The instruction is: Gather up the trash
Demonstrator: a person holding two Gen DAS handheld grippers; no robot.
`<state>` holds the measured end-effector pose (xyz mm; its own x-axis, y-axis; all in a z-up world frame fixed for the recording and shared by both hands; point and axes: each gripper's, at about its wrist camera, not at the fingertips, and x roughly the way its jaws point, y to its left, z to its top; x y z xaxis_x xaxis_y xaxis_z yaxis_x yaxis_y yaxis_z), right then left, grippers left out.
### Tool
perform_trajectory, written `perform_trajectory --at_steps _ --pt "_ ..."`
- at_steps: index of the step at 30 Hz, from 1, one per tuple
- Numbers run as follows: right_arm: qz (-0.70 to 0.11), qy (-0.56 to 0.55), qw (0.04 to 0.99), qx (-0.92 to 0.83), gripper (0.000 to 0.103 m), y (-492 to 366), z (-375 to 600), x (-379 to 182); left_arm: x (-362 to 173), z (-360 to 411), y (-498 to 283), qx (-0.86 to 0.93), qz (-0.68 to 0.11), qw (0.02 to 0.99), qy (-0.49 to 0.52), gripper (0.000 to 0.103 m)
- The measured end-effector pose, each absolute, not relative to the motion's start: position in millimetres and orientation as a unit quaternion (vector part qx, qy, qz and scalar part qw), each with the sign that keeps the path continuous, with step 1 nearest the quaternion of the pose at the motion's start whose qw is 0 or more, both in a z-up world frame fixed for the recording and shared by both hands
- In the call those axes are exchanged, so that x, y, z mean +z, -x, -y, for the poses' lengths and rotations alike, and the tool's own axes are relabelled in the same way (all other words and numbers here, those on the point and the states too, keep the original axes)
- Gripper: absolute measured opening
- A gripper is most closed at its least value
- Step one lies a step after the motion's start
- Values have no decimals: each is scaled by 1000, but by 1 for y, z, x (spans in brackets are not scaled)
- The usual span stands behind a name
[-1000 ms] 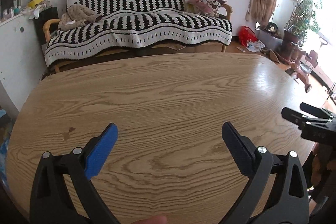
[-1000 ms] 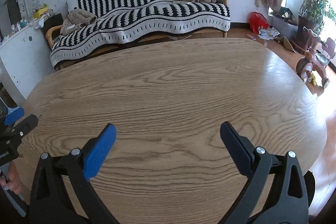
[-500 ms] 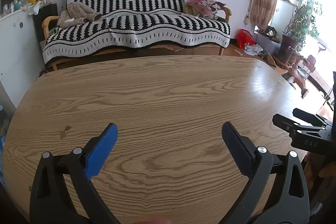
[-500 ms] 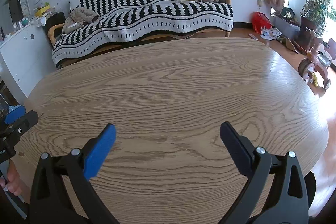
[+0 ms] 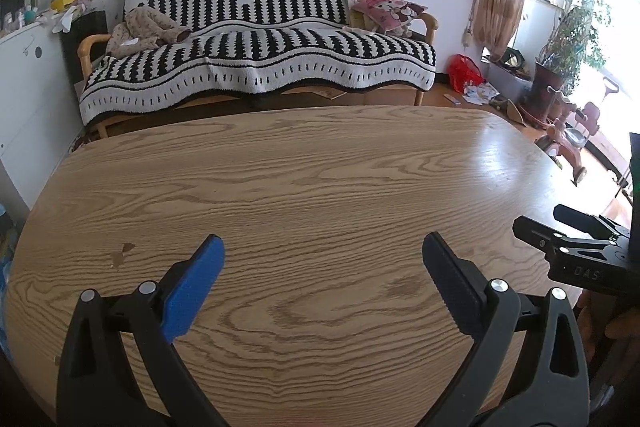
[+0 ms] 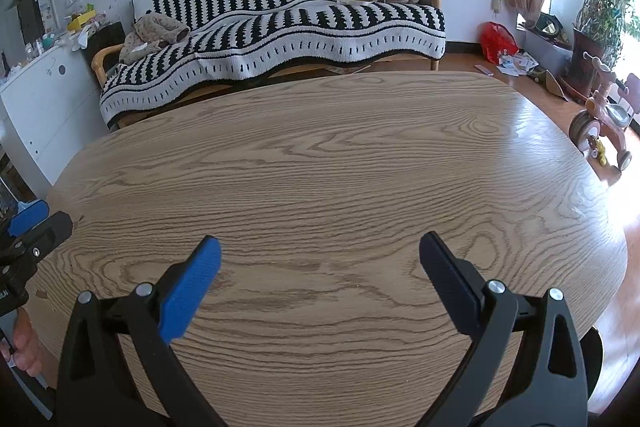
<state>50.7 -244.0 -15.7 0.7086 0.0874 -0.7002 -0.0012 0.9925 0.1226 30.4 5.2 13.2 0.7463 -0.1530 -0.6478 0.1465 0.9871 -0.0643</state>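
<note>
Both sets of jaws stand wide apart with nothing between them: your left gripper (image 5: 322, 259) and your right gripper (image 6: 320, 259) each hover level above the near edge of the wooden table (image 5: 320, 167), fingers pointing across it toward the striped sofa (image 5: 256, 59). You hold them side by side; the right gripper shows at the right edge of the left wrist view, and the left one at the left edge of the right wrist view, with your left hand (image 6: 24, 343) wrapped round its grip. No trash shows on the tabletop in either view. The only litter you can see is scattered paper (image 6: 514, 61) on the floor beyond the table's far right corner, beside a red bag (image 6: 496, 41) and near the potted plant (image 5: 568, 39).
</note>
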Motion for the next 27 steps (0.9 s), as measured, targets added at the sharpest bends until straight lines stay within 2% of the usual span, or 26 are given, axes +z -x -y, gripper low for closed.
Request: perform_trajectory --at_steps 27 --pt "-381 -54 923 24 96 -50 246 -17 14 -3 -30 -82 -346 935 4 96"
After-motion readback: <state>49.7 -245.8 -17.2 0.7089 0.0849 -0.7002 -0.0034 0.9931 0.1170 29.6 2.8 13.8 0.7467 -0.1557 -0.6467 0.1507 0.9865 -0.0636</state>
